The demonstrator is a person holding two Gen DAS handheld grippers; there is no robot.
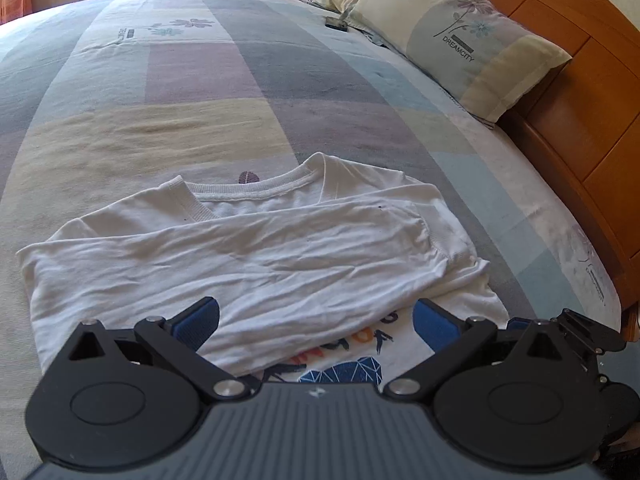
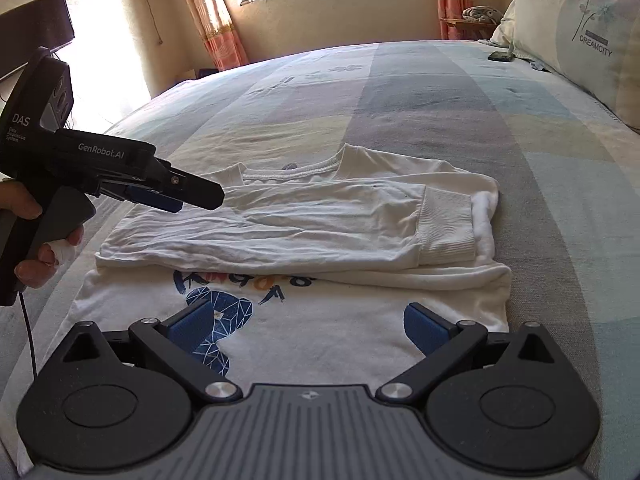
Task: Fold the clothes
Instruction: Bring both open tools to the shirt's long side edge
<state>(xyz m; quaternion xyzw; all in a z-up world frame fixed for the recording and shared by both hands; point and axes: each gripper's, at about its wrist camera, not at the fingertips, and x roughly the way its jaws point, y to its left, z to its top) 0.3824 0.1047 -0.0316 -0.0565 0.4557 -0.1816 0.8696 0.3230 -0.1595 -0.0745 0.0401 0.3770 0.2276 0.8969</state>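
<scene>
Shirt (image 2: 304, 220) lies on the bed (image 2: 440, 92), sleeves folded across. We hold our left tongs (image 1: 316, 322) and right tongs (image 2: 310, 326) spread wide, empty, above its near printed part.

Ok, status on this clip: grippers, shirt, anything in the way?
Left gripper open, right gripper open, both empty. White long-sleeve shirt flat on bed, sleeves folded across chest. Nothing obstructing.

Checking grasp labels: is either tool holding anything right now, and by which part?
Nothing held. Left tool and right tool are both open above the white long-sleeved printed shirt, gripping no fabric.
</scene>
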